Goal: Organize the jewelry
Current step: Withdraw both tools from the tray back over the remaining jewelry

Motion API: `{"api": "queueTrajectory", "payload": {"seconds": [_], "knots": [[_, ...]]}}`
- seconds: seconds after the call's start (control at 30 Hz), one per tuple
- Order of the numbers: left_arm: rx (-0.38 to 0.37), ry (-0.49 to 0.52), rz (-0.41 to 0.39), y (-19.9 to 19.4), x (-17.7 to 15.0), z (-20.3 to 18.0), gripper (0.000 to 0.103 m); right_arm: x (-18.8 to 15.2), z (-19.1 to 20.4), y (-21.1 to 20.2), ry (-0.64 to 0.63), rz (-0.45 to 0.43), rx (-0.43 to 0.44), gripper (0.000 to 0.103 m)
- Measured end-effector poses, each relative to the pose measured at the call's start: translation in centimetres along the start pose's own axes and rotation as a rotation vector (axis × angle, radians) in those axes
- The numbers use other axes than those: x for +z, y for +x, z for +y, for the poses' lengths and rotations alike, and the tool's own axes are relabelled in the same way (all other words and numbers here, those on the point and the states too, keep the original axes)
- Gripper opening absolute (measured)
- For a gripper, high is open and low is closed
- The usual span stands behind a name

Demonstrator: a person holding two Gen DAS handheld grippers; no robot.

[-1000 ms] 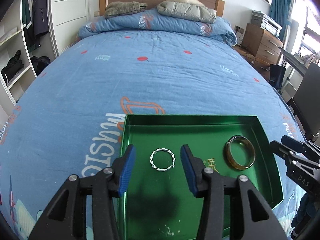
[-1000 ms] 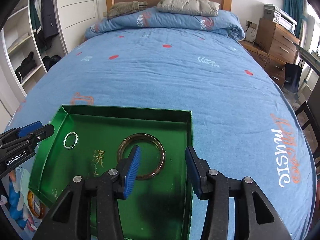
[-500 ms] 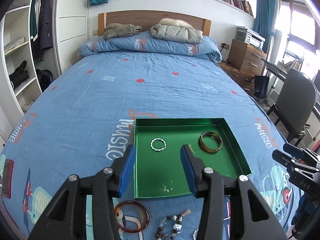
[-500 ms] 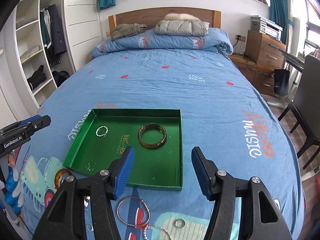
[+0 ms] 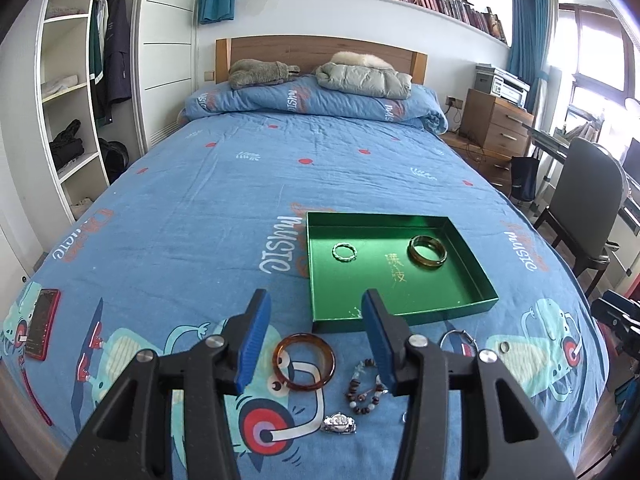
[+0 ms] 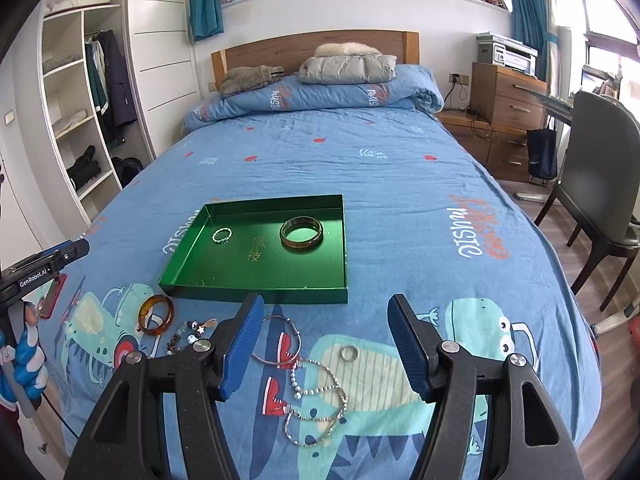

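jewelry lies split: a twisted ring (image 5: 344,251) and dark bangle (image 6: 301,231) in the green tray (image 5: 472,256) ahead, an amber bangle (image 5: 304,361) and chains (image 6: 316,392) beneath both released, empty tongs, likely awaiting pickup.

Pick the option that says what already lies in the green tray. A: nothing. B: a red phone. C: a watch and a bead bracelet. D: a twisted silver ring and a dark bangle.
D: the green tray holds only the twisted silver ring and the dark bangle.
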State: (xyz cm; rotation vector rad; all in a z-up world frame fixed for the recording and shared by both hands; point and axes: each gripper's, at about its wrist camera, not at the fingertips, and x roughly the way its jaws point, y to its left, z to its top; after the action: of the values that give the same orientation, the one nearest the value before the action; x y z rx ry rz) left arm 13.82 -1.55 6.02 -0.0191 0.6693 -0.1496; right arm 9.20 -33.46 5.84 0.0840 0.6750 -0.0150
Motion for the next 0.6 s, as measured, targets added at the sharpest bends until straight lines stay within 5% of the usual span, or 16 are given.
{"api": "queueTrajectory", "payload": {"seconds": [0.6], "knots": [[0.042,-0.070,-0.036,-5.9,-4.7,6.0,0.046,-6.2,-0.6,-5.5,0.025,-0.038,0.025,0.066]]}}
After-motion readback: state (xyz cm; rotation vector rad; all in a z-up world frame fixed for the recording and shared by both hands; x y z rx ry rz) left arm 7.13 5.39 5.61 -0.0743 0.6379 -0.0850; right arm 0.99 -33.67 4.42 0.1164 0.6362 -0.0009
